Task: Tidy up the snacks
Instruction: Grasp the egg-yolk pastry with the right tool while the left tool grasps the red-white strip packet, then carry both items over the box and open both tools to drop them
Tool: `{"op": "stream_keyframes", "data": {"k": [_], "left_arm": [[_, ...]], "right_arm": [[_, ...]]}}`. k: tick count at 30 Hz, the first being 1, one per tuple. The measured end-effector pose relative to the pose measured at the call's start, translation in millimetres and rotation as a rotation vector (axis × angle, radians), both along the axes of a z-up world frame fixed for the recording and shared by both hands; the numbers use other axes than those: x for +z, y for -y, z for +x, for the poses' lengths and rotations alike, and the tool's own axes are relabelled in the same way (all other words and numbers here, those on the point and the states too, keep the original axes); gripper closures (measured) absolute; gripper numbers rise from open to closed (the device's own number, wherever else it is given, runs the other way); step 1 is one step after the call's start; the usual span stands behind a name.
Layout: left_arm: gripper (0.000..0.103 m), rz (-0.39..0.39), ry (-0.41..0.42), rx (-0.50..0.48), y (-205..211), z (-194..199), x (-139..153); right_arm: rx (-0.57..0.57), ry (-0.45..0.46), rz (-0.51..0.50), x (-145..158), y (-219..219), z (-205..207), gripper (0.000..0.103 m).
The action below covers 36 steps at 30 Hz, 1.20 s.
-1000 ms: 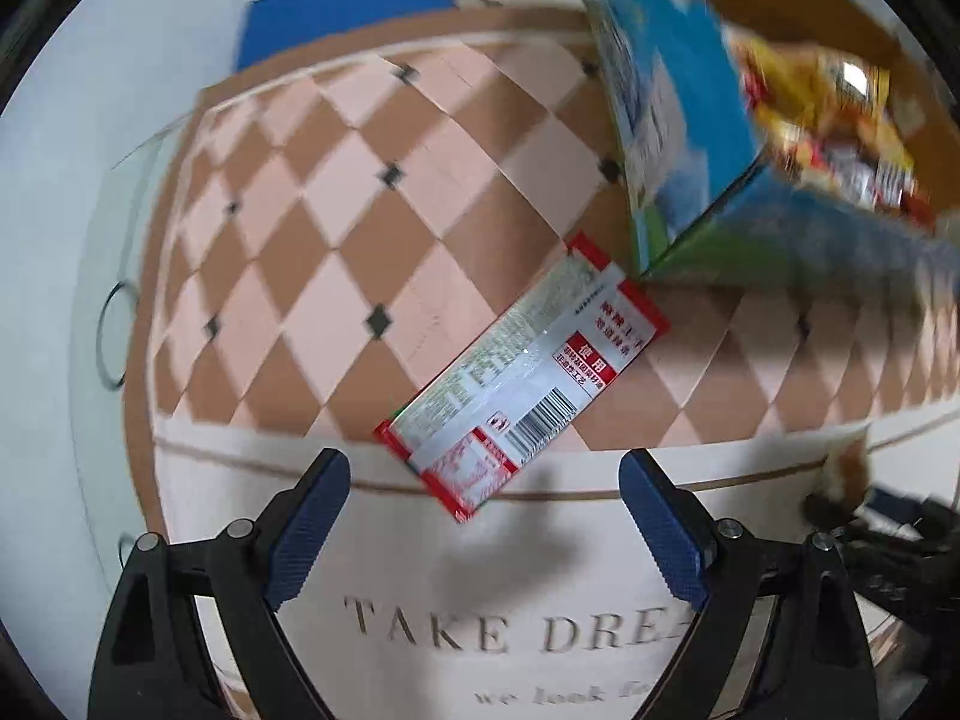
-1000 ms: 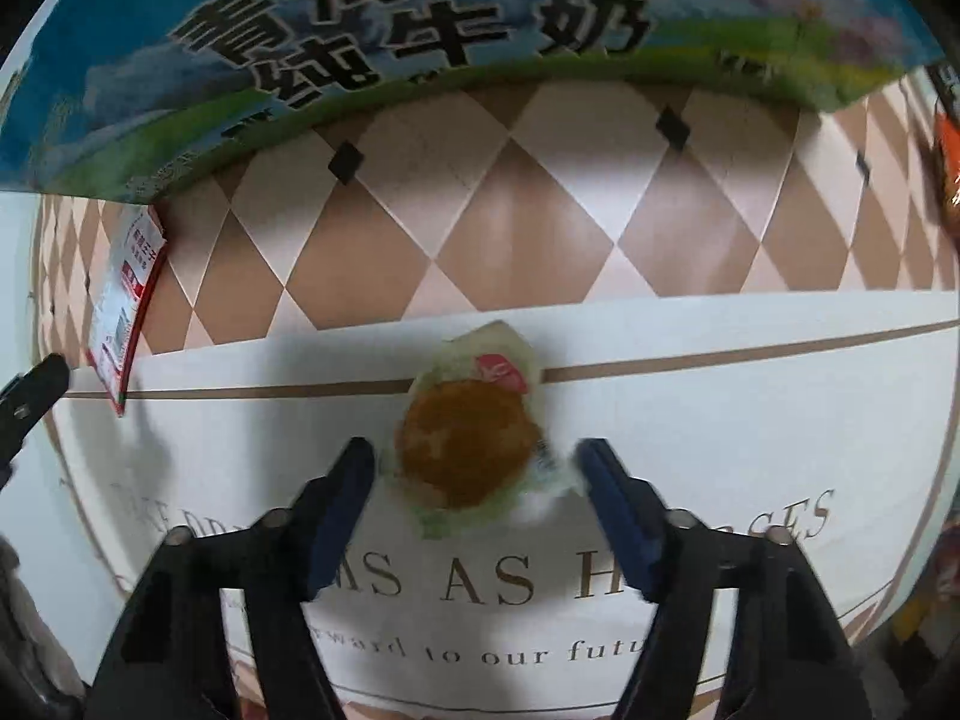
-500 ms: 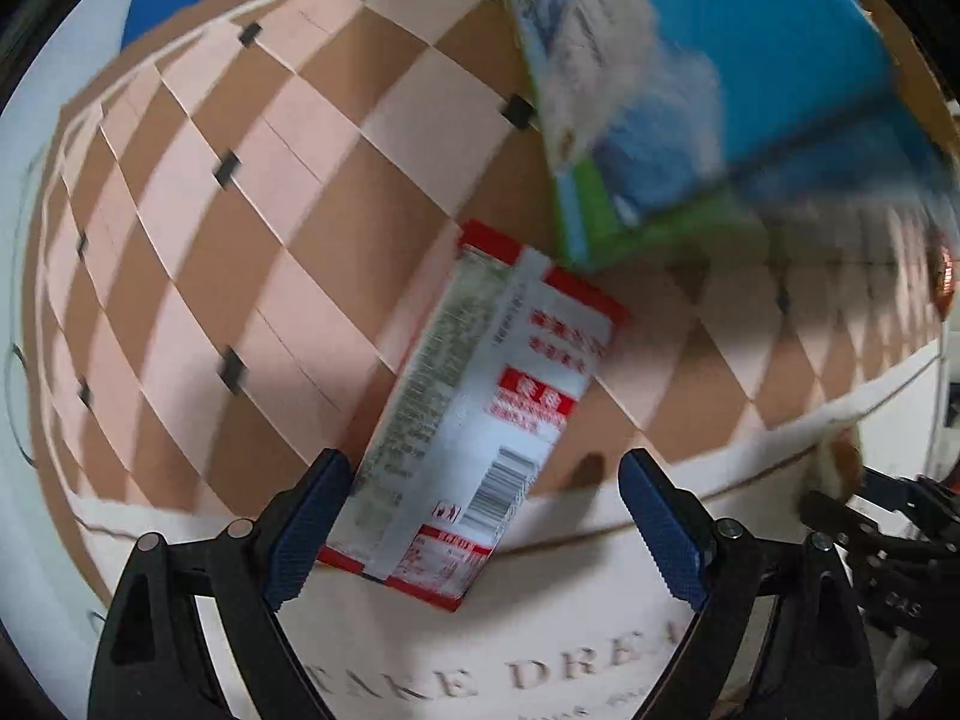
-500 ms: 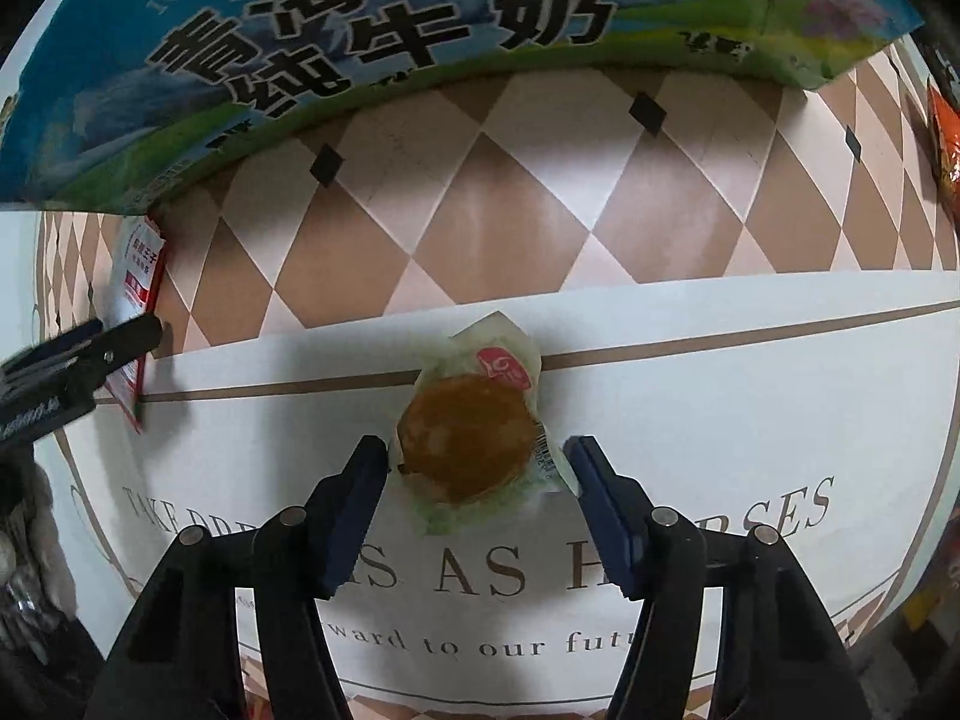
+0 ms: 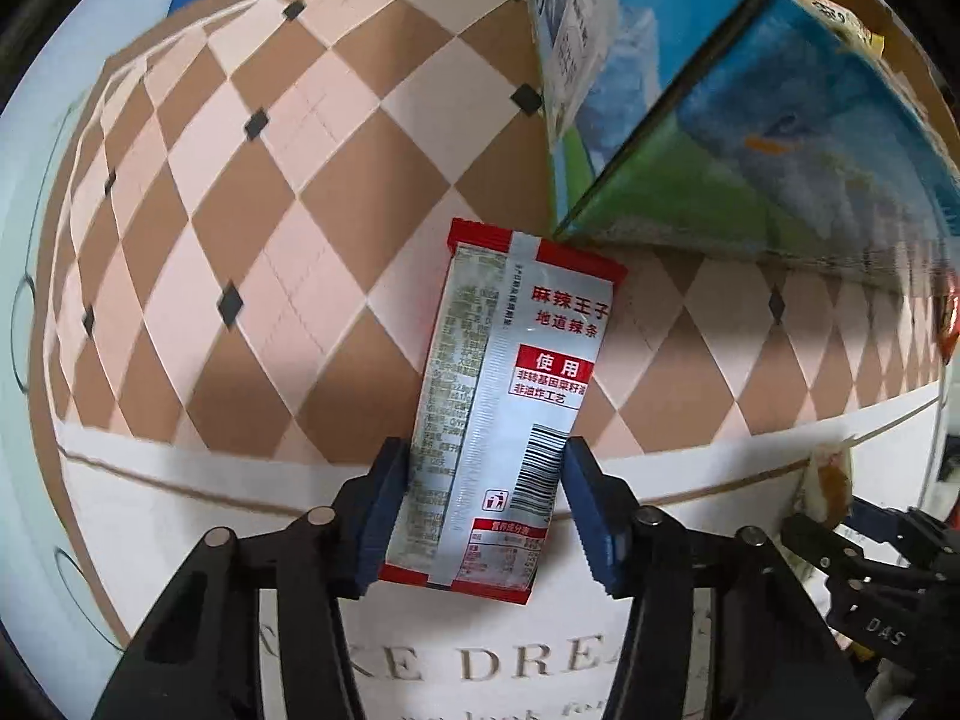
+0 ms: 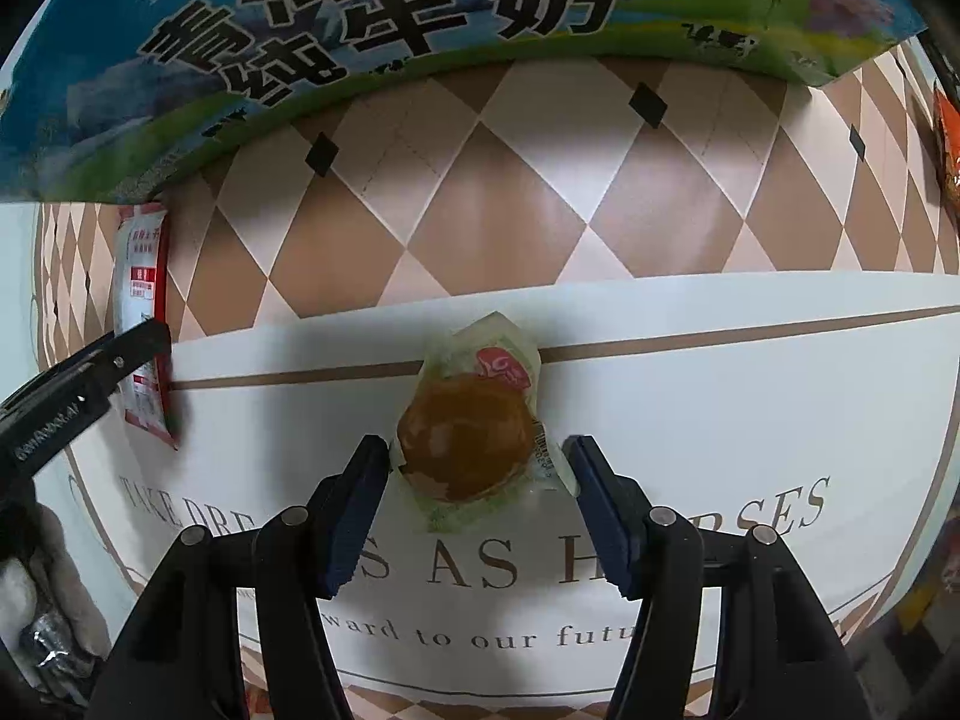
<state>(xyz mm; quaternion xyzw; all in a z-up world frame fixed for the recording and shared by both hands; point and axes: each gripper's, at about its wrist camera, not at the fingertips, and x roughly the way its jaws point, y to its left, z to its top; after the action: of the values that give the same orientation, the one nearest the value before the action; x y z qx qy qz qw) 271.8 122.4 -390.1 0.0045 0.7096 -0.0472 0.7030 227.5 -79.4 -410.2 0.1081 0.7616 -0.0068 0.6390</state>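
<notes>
A red-and-silver snack packet (image 5: 510,372) lies flat on the checked tablecloth (image 5: 270,192), one end near the corner of the blue-green milk box (image 5: 750,150). My left gripper (image 5: 480,480) points straight down over the packet's near end. Its jaws are closing and both blue pads touch the packet's long edges. A round brown pastry in a clear wrapper (image 6: 465,438) rests on the cloth's white border. My right gripper (image 6: 474,462) straddles it with the pads against the wrapper's edges. The right wrist view also shows the packet (image 6: 141,276) at far left.
The milk box (image 6: 360,30) stands just behind both snacks and fills the top of the right wrist view. An orange packet (image 6: 948,144) shows at the far right edge. The cloth's printed white border (image 6: 720,420) runs along the table's near side.
My left gripper came down over the red-and-silver packet and its jaws went from wide apart to touching the packet's edges. The right jaws narrowed slightly around the pastry.
</notes>
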Motion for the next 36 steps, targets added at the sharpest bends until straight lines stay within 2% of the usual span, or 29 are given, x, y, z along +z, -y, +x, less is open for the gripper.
{"op": "stream_keyframes", "data": {"k": [7,12,17,21,24,29,30,34,36], "left_arm": [[0.058,-0.031,-0.018,0.074,-7,-38,3],[0.058,-0.089,-0.025,0.128,-4,-72,11],[0.059,-0.152,0.002,0.133,6,-93,38],[0.059,-0.214,0.049,0.114,24,-98,81],[0.059,-0.259,0.106,0.096,30,-87,119],[0.059,-0.332,0.180,0.072,56,-31,169],[0.059,-0.339,0.191,0.071,71,-22,171],[0.059,-0.333,0.223,0.056,86,26,196],[0.058,-0.316,0.213,0.057,91,47,195]], "right_arm": [[0.017,0.009,0.019,4,4,-10,0.042],[0.020,0.014,0.052,12,14,-21,0.044],[0.022,0.035,0.090,28,26,-30,0.045],[0.017,0.059,0.132,46,37,-35,0.045],[0.011,0.088,0.165,68,46,-36,0.045],[-0.020,0.171,0.235,127,74,-24,0.045],[-0.024,0.191,0.241,139,78,-16,0.045],[-0.052,0.276,0.276,186,94,13,0.045],[-0.064,0.315,0.271,201,98,34,0.045]]}}
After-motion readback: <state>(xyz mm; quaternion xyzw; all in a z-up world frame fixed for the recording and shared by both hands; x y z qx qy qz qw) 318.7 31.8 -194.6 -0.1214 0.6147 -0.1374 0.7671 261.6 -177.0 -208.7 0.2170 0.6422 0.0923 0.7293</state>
